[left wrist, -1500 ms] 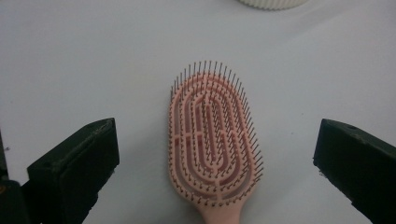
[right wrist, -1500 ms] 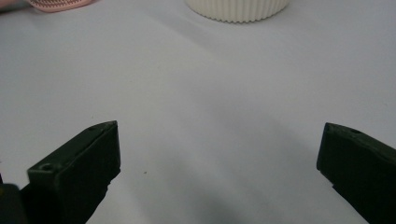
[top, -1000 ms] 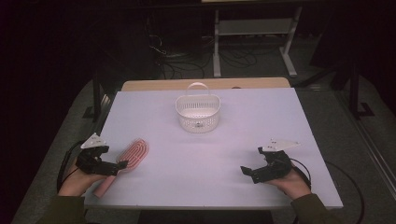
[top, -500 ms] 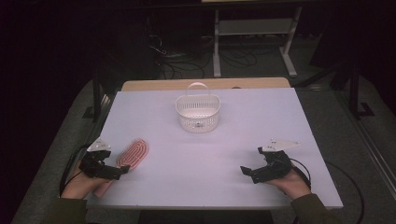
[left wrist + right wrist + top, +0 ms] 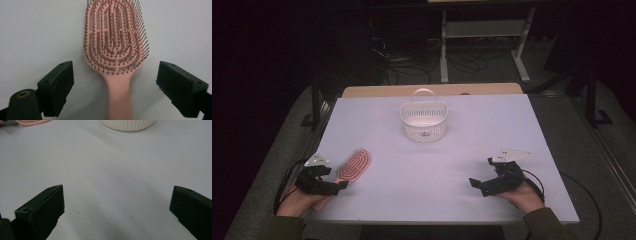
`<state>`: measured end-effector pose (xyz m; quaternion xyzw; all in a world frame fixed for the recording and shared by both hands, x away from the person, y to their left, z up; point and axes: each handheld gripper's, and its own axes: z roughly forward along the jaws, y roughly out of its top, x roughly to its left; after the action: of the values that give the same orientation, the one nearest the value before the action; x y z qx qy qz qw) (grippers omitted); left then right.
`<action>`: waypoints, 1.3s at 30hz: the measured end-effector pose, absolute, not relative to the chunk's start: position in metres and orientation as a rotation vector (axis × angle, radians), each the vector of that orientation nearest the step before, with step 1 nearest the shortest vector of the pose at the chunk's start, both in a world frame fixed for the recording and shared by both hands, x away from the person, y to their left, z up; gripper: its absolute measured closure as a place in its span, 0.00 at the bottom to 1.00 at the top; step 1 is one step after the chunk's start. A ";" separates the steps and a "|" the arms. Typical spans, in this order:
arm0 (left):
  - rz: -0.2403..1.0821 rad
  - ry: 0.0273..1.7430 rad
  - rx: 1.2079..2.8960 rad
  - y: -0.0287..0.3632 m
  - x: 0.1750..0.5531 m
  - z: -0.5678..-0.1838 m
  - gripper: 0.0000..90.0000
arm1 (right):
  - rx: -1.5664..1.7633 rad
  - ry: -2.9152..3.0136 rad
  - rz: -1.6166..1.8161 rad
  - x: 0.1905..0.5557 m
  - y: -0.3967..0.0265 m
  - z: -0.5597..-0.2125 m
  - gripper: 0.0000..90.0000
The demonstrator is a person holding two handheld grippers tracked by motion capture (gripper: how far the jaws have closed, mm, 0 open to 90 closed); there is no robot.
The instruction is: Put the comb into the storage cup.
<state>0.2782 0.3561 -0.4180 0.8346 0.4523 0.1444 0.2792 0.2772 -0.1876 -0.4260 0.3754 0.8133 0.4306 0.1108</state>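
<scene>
The white table is evenly and softly lit against a nearly black room in the grainy high view, while the left gripper view renders the pink hairbrush sharply with faint shadows and the right gripper view blurs its near black jaws.

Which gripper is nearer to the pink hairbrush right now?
Left. The left gripper straddles the pink hairbrush at its handle, its jaws just closing, pads not yet touching. The right gripper rests far across the table.
</scene>
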 end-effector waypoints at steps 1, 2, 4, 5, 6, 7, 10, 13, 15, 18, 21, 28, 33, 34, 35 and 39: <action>0.384 1.211 2.243 0.356 0.278 -0.418 0.20 | 1.103 2.389 1.264 0.277 -0.188 -0.426 0.00; 0.378 1.208 2.249 0.356 0.278 -0.418 0.22 | 1.103 2.389 1.264 0.277 -0.188 -0.426 0.00; 0.375 1.207 2.260 0.356 0.278 -0.419 0.25 | 1.103 2.388 1.266 0.277 -0.188 -0.426 0.00; 0.372 1.209 2.266 0.356 0.278 -0.420 0.27 | 1.103 2.387 1.266 0.277 -0.188 -0.426 0.00; 0.370 1.211 2.268 0.356 0.278 -0.420 0.28 | 1.104 2.386 1.267 0.277 -0.188 -0.426 0.00; 0.367 1.213 2.271 0.356 0.278 -0.420 0.29 | 1.103 2.386 1.268 0.277 -0.188 -0.426 0.00; 0.361 1.224 2.281 0.356 0.278 -0.420 0.33 | 1.104 2.385 1.268 0.277 -0.188 -0.426 0.00; 0.344 1.238 2.285 0.356 0.278 -0.421 0.37 | 1.105 2.387 1.266 0.277 -0.188 -0.426 0.00; 0.338 1.245 2.291 0.356 0.278 -0.421 0.39 | 1.104 2.386 1.267 0.277 -0.188 -0.426 0.00; 0.328 1.249 2.308 0.354 0.279 -0.422 0.42 | 1.105 2.386 1.266 0.277 -0.188 -0.426 0.00; 0.327 1.248 2.323 0.353 0.279 -0.423 0.44 | 1.104 2.386 1.266 0.277 -0.188 -0.426 0.00; 0.320 1.253 2.340 0.351 0.280 -0.424 0.52 | 1.103 2.385 1.267 0.277 -0.188 -0.426 0.00; 0.326 1.257 2.353 0.350 0.280 -0.425 0.56 | 1.103 2.386 1.267 0.277 -0.188 -0.426 0.00; 0.330 1.257 2.358 0.350 0.281 -0.424 0.57 | 1.102 2.386 1.267 0.277 -0.188 -0.426 0.00; 0.332 1.259 2.359 0.350 0.281 -0.424 0.58 | 1.103 2.386 1.266 0.277 -0.188 -0.426 0.00; 0.338 1.268 2.357 0.349 0.281 -0.424 0.60 | 1.104 2.387 1.265 0.277 -0.187 -0.426 0.00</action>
<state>0.2812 0.3493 -0.4245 0.8523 0.4584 0.1221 0.2200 0.2773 -0.1875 -0.4257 0.3759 0.8128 0.4309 0.1113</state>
